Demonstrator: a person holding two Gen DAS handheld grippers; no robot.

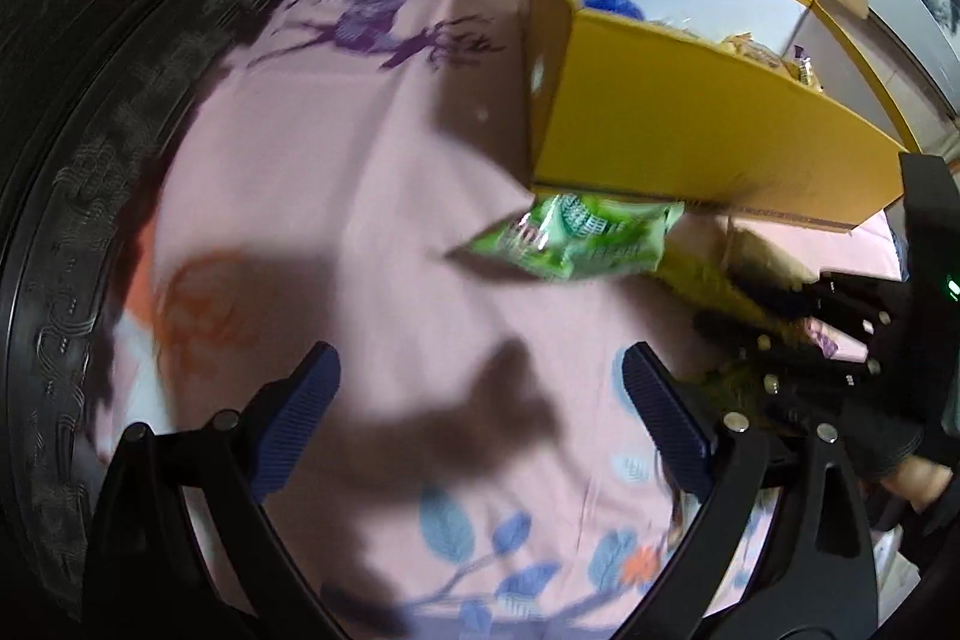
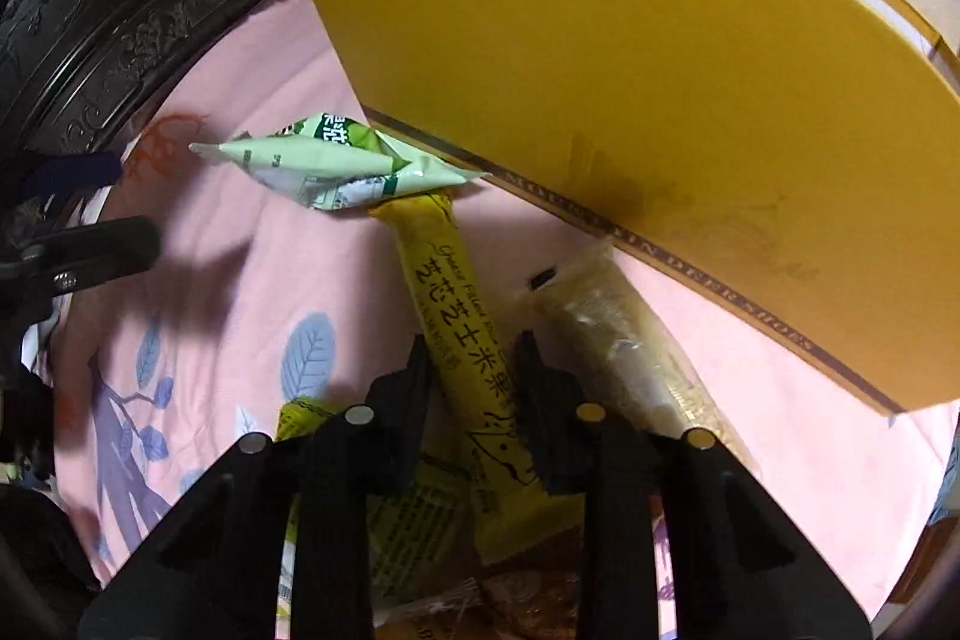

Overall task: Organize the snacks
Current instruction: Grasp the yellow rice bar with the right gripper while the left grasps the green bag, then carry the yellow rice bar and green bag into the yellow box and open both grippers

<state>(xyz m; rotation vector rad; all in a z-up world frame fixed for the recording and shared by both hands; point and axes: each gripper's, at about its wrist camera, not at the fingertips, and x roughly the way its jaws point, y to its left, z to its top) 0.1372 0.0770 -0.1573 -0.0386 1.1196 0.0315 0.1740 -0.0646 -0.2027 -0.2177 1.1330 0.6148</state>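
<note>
The right gripper (image 2: 474,358) has its jaws clamped on a long yellow snack stick (image 2: 462,334) printed "Cheese Filled Rice" (partly legible), lying beside the yellow box (image 2: 630,70) lettered "DEER SHOES". The left gripper (image 1: 480,394) jaws stand wide, empty, over the pink floral cloth (image 1: 390,220).

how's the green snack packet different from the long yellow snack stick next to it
The green packet is short and puffy; the yellow stick is long and slim. The green packet lies free beside the yellow box; the yellow stick sits between the closed fingers of the right gripper. Both are sealed snacks on the pink cloth.
</note>
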